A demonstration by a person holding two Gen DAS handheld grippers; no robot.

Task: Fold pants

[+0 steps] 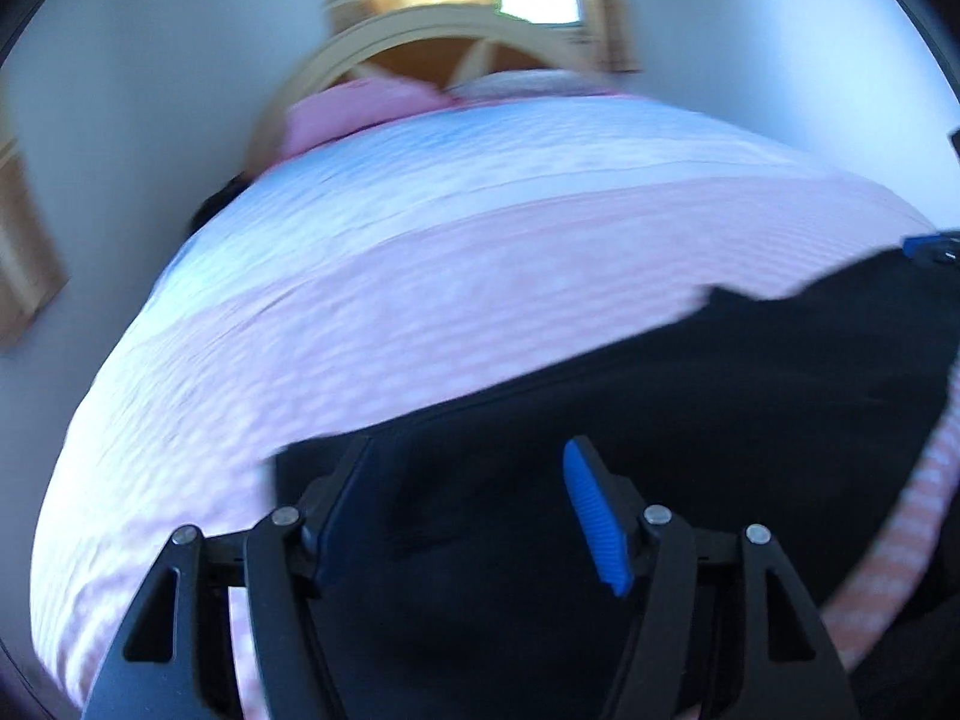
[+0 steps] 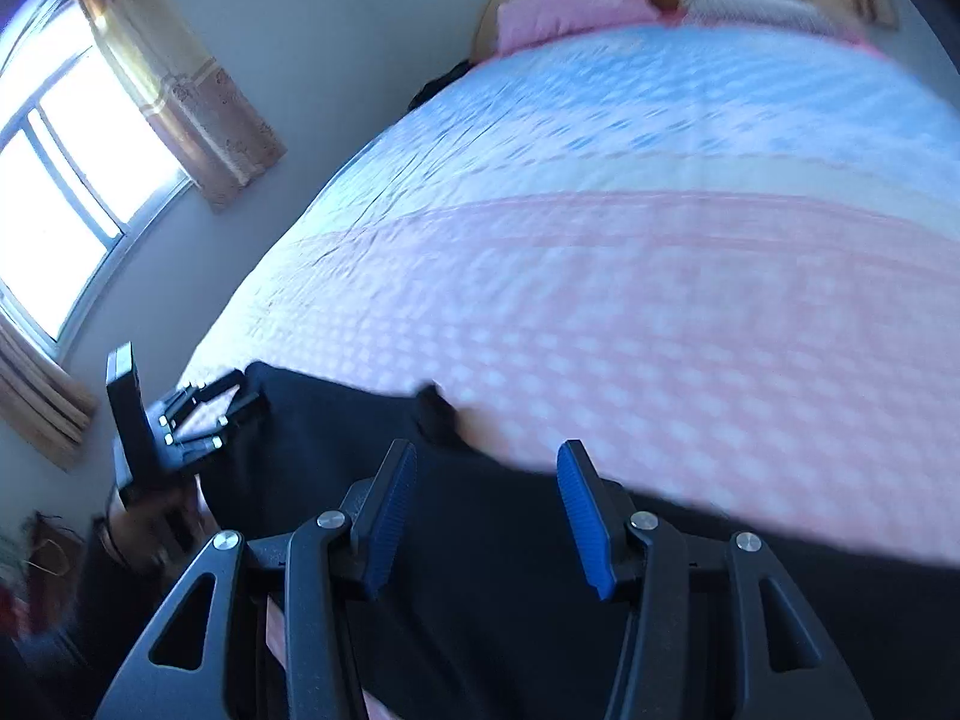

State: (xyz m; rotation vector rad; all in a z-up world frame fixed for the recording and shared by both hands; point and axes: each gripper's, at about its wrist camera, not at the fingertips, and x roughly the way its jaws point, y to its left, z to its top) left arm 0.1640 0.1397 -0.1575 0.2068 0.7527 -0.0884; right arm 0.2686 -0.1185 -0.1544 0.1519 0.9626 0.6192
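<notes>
Black pants [image 1: 690, 396] lie spread on the near part of a bed with a pink and blue checked cover [image 1: 420, 276]. My left gripper [image 1: 468, 450] is open, its fingers hovering over the pants near their left edge. In the right wrist view the pants [image 2: 480, 528] fill the bottom; my right gripper [image 2: 486, 456] is open above them, near their far edge. The left gripper [image 2: 240, 402] shows at the left, at the pants' corner. The right gripper's tip [image 1: 930, 249] shows at the far right of the left wrist view. Both views are blurred.
A wooden headboard [image 1: 420, 30] and pink pillows [image 2: 570, 9] are at the far end of the bed. A window with beige curtains [image 2: 180, 90] is on the left wall. The bed's left edge drops beside a pale wall.
</notes>
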